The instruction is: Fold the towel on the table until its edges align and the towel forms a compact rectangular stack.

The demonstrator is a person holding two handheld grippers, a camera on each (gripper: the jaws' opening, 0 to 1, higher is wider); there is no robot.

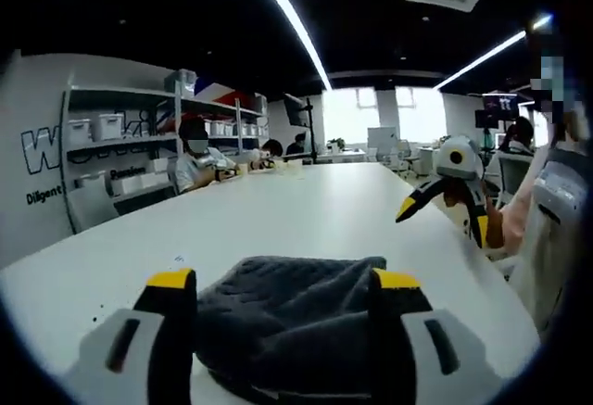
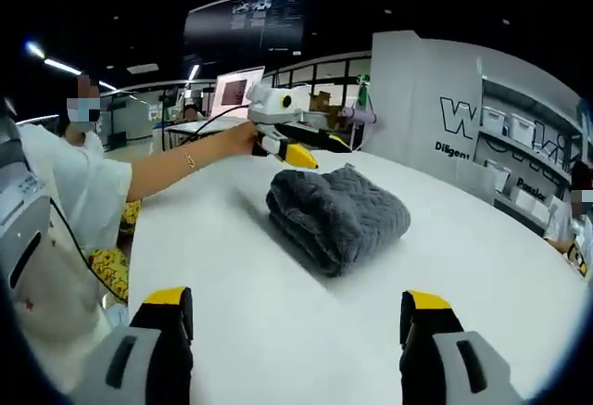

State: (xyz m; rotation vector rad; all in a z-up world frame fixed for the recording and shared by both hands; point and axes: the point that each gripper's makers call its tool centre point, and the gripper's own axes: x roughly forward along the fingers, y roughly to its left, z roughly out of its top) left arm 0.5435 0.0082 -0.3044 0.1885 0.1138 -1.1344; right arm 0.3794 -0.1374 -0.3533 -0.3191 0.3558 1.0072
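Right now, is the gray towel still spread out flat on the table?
No, the towel sits folded into a thick bundle on the white table.

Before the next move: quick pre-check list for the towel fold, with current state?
1. Towel on the table: ok.
2. Folded into a compact bundle: ok.
3. Edges aligned: cannot tell, the bundle looks rounded.
4. Left gripper free of the towel: ok, jaws apart, just behind the bundle.
5. Right gripper free of the towel: ok, open and set back over bare table.
6. Towel in sight in both gripper views: ok.
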